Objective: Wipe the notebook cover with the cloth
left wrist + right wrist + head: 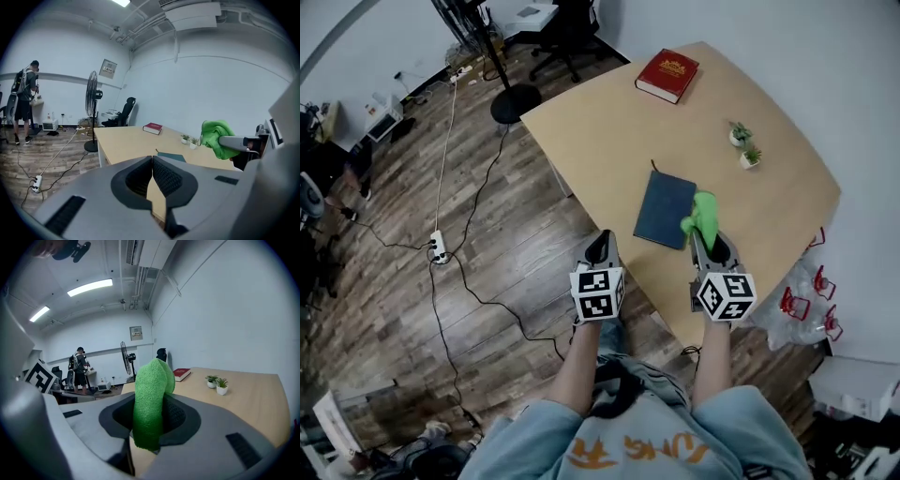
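Two marker cubes (597, 293) (727, 295), one on each gripper, carry black-and-white square patterns; the only other print is gold lettering on the red book (667, 74) at the upper middle of the head view, too small to read. A pale wooden table (600, 122) with rounded corners stands on a dark plank floor (394, 281), where cables run to a power strip (438, 247) at left. Two small plants (739, 134) (751, 156) sit toward the table's right, near a white wall. The left gripper view shows a standing fan (91, 101), a black chair (123, 112) and a person (26, 101) at far left. The dark notebook (666, 209) lies flat at mid-frame in the head view, ahead of and between the two grippers. The left gripper (602, 246) has its jaws pressed together with nothing between them; it sits just left of the notebook's near corner, over the table edge. The right gripper (705, 236) is clamped on the green cloth (703, 211), which stands up out of the jaws in the right gripper view. In the head view the cloth overlaps the notebook's right edge; whether they touch cannot be told.
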The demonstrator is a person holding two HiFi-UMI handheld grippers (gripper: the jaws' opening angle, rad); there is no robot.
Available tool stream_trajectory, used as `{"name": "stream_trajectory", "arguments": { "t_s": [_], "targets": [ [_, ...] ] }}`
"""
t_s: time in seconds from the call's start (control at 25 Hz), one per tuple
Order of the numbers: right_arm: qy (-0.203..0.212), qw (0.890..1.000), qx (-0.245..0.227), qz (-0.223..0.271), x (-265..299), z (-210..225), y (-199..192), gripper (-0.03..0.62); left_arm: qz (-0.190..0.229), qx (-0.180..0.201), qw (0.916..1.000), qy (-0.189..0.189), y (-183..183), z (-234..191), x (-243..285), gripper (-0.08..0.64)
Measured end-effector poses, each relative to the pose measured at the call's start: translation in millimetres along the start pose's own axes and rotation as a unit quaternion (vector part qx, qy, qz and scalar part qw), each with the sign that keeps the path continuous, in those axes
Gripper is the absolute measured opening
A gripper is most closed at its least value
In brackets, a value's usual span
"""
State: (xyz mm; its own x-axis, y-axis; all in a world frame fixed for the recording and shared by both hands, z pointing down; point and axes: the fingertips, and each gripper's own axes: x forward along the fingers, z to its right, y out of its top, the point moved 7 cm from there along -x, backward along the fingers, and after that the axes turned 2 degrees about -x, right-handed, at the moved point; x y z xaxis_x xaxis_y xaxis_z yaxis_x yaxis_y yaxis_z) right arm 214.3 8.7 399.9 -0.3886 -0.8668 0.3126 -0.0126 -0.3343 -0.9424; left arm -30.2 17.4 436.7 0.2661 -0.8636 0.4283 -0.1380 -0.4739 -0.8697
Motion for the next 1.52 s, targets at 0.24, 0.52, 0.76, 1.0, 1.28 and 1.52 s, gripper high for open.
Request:
{"name": "stream_trajectory", "arguments": {
  "t_s": [0.24,0.52,0.76,1.0,1.28,1.52],
  "targets": [
    [-0.017,1.0,-0.013,-0.02,49.6,-1.5,10.1,0.107,-0.011,0.001,0.9999,-0.012,14.8,-31.4,45.6,0.021],
    [-0.022,0.998,-0.038,-0.045,71.8,3.1,15.3,0.107,-0.021,-0.016,0.9992,-0.031,10.4,-36.0,73.7,0.021],
    [-0.008,0.996,-0.062,-0.059,101.4,7.8,23.0,0.107,-0.025,-0.028,0.9987,-0.033,14.9,-42.3,87.7,0.021],
    [0.021,0.993,-0.092,-0.075,144.6,9.4,29.8,0.109,-0.02,-0.043,0.9987,-0.017,22.1,-60.6,112.0,0.021],
    [0.037,0.988,-0.109,-0.107,186.9,24.7,18.5,0.109,-0.035,-0.053,0.998,-0.009,15.8,-65.3,139.8,0.021],
    [0.051,0.979,-0.135,-0.141,223.3,34.5,0.5,0.109,-0.048,-0.049,0.9977,-0.004,16.0,-68.7,160.2,0.021]
  ]
}}
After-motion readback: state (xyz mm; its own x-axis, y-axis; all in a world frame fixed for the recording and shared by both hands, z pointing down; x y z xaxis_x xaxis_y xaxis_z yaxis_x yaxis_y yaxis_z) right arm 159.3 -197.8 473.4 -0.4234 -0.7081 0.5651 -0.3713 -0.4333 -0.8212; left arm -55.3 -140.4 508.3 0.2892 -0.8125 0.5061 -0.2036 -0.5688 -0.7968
